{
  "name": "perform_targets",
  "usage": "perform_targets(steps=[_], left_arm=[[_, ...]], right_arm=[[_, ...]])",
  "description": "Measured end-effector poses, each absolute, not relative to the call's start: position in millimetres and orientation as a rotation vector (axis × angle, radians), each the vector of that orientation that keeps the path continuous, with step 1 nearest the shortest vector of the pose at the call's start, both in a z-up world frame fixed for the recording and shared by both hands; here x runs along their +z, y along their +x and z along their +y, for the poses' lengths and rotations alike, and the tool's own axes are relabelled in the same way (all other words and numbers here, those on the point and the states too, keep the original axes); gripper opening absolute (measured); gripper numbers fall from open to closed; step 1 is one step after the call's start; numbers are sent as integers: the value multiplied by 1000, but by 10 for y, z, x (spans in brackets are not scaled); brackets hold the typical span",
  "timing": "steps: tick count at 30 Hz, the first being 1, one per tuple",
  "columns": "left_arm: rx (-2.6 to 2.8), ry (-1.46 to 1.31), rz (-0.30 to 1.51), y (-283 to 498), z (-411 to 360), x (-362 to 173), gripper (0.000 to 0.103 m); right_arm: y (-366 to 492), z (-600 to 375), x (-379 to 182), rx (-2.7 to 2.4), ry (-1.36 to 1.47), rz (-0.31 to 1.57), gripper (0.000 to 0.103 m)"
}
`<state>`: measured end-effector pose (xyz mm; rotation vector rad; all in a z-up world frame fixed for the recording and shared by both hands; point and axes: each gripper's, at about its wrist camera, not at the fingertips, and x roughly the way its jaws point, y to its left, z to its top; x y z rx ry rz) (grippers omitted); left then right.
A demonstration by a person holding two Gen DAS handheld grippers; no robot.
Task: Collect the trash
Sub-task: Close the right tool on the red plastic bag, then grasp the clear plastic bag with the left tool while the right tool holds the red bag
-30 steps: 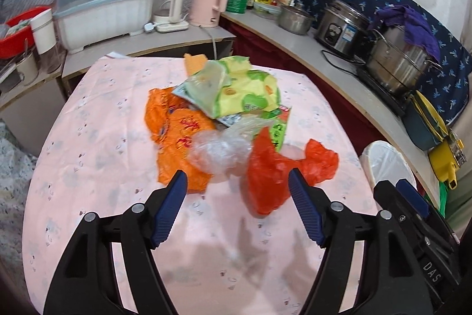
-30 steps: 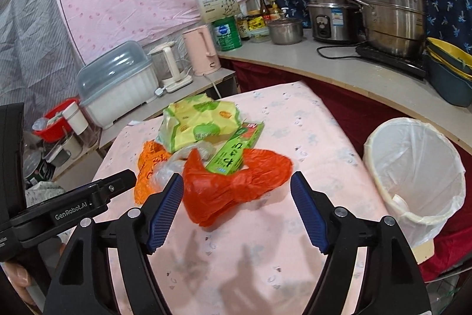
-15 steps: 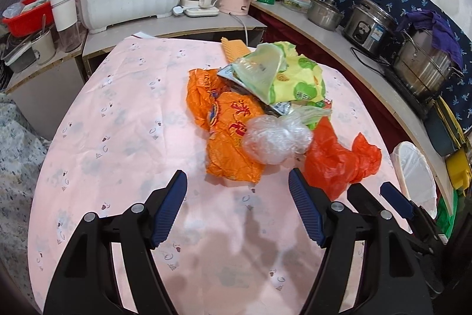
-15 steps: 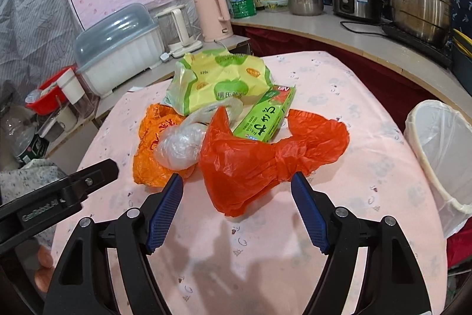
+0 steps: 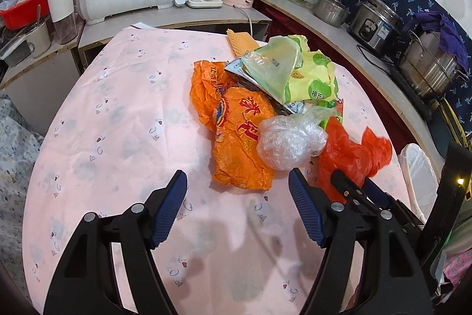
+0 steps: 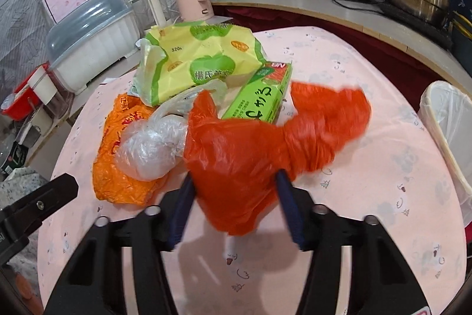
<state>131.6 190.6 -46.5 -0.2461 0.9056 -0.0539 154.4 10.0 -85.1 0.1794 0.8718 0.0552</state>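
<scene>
Tabletop's red bag (image 6: 250,155) lies crosswise between right claw (image 6: 234,197).

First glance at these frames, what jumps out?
The right hand-held gripper has just been closing, with the red plastic bag between its pads at the near edge of the trash pile. Behind it lie a yellow-green snack bag and an orange wrapper. A lined waste bin waits off the table's right side.

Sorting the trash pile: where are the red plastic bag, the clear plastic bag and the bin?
red plastic bag (image 6: 236,155), right wrist view, crumpled body
clear plastic bag (image 5: 290,142), left wrist view, balled middle
bin (image 6: 448,120), right wrist view, liner wall
</scene>
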Motion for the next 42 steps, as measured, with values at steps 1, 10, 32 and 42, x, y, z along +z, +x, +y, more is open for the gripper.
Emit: perform_targets(steps=[1,10,32,42], left_arm=[[-60,-242,906,1335,1891,-469,68],[-154,-189,902,1539,1596,-481,68],[-311,-80,991,1931,718,-864,21],[-331,-84,935,1741,585,-603,13]], right_arm=[[1542,78,-855,61,188,868,38],[1444,-258,-714,65,257,810,24],[1421,-1001,-660,-24,359,763,25],[1281,-1119,-495,-25,369,715,25]])
